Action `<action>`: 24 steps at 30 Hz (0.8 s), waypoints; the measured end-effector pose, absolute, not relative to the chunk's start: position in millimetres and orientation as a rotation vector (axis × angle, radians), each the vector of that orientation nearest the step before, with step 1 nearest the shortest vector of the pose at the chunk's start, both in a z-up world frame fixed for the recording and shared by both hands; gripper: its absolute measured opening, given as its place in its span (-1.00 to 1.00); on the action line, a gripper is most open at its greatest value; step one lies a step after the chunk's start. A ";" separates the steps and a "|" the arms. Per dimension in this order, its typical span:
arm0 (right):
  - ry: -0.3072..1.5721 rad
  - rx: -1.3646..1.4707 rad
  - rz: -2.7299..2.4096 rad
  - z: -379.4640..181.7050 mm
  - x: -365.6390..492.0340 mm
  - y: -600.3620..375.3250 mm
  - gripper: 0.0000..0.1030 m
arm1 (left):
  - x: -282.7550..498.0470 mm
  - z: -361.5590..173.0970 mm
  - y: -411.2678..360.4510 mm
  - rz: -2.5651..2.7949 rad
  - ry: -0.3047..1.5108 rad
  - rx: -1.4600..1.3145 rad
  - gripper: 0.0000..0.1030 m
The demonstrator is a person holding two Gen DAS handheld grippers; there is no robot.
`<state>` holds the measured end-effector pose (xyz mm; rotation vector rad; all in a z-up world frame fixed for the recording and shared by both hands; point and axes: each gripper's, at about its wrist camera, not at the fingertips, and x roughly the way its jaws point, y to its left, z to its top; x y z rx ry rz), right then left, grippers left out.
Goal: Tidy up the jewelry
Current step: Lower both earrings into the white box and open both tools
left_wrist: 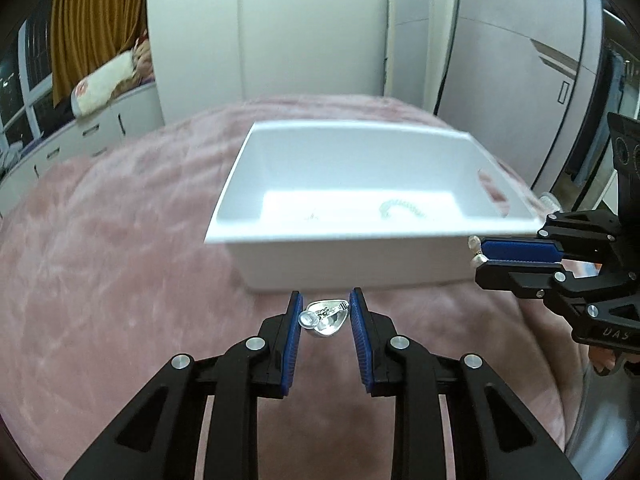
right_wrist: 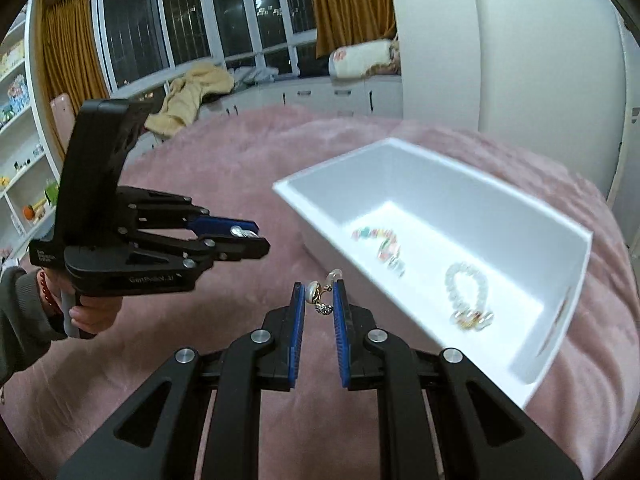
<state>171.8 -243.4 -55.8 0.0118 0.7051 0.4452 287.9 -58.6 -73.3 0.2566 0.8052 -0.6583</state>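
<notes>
A white rectangular box [left_wrist: 352,256] [right_wrist: 560,232] sits on the pink blanket. Inside lie a colourful bead bracelet [right_wrist: 380,242] and a clear bead bracelet [right_wrist: 468,292]. My left gripper [left_wrist: 325,314] is shut on a silver heart-shaped earring [left_wrist: 326,318], just in front of the box's near wall; it also shows in the right wrist view [right_wrist: 246,234]. My right gripper [right_wrist: 319,300] is shut on a pearl earring with a gold clasp [right_wrist: 320,294], held near the box's corner; it shows at the right of the left wrist view [left_wrist: 478,252].
The pink plush blanket [left_wrist: 120,280] covers the bed all round the box. White wardrobe doors [left_wrist: 320,20] stand behind. A window ledge with drawers, clothes and a pillow [right_wrist: 360,58] runs along the far side; shelves [right_wrist: 20,140] stand at the left.
</notes>
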 end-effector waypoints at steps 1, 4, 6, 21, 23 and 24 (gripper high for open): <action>0.697 0.008 0.441 -52.1 171.0 -245.7 -0.71 | 288.8 -67.4 -63.9 -0.663 0.795 0.259 -0.44; 0.678 0.010 0.420 -44.5 174.2 -256.3 -0.71 | 291.1 -57.0 -76.6 -0.672 0.773 0.261 -0.44; 0.673 0.009 0.399 -42.0 177.1 -264.2 -0.71 | 293.2 -50.2 -87.1 -0.672 0.762 0.264 -0.44; 0.735 0.064 0.257 -62.1 208.6 -337.6 -0.71 | 334.9 -60.9 -143.8 -0.638 0.805 0.306 -0.44; 0.745 0.063 0.249 -67.8 212.9 -339.7 -0.71 | 342.8 -68.4 -148.9 -0.631 0.824 0.306 -0.44; 0.750 0.066 0.244 -70.9 214.5 -340.1 -0.71 | 347.1 -73.1 -152.2 -0.623 0.834 0.309 -0.44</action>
